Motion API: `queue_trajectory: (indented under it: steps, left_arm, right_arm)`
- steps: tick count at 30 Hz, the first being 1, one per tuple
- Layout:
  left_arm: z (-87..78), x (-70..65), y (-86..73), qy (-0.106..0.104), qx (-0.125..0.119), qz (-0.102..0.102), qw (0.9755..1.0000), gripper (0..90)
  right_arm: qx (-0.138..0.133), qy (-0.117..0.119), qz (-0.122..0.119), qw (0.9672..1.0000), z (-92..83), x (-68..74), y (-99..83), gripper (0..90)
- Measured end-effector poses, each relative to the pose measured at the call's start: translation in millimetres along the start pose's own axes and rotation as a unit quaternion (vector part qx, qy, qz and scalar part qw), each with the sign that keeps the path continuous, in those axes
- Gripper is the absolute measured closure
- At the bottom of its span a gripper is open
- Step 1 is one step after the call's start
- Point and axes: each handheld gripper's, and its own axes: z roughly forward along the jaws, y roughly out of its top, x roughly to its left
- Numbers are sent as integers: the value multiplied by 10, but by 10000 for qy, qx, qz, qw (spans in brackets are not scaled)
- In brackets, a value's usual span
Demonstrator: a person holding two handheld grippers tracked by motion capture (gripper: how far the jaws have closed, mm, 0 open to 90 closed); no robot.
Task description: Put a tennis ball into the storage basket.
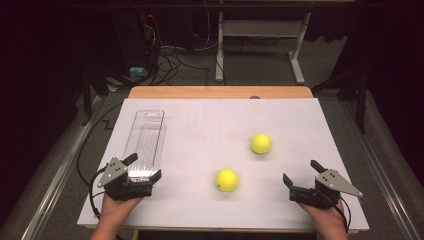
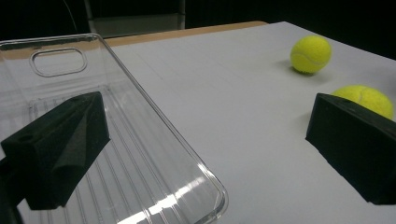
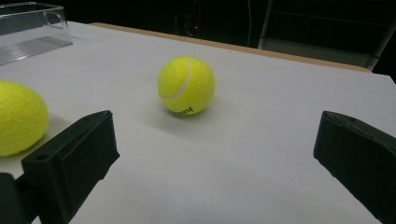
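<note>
You are holding the right gripper (image 1: 300, 176) with fingers spread, empty, near right on the worktop (image 1: 210, 115). The near ball (image 1: 227, 180) is lying to its left, the far ball (image 1: 261, 143) beyond; both fuzzy yellow. The left gripper (image 1: 145, 167), also spread, is straddling the clear tray's (image 1: 147, 135) near right corner.

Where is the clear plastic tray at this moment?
In the high view the clear plastic tray lies lengthwise on the left side of the white table, its near end at the left tool, apart from both tennis balls.
</note>
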Motion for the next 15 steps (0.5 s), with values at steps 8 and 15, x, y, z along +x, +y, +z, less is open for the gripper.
queue_trajectory:
  steps: [8, 15]
  left_arm:
    - [-8, -11, 0, -47, 0, -43, 10000, 3]
    - [32, -69, 42, -129, 15, 6, 9999, 5]
  right_arm:
    - [-20, 32, 1, 10000, 1, 11, 8, 0]
    - [-14, 26, -40, 10000, 10, 19, 8, 0]
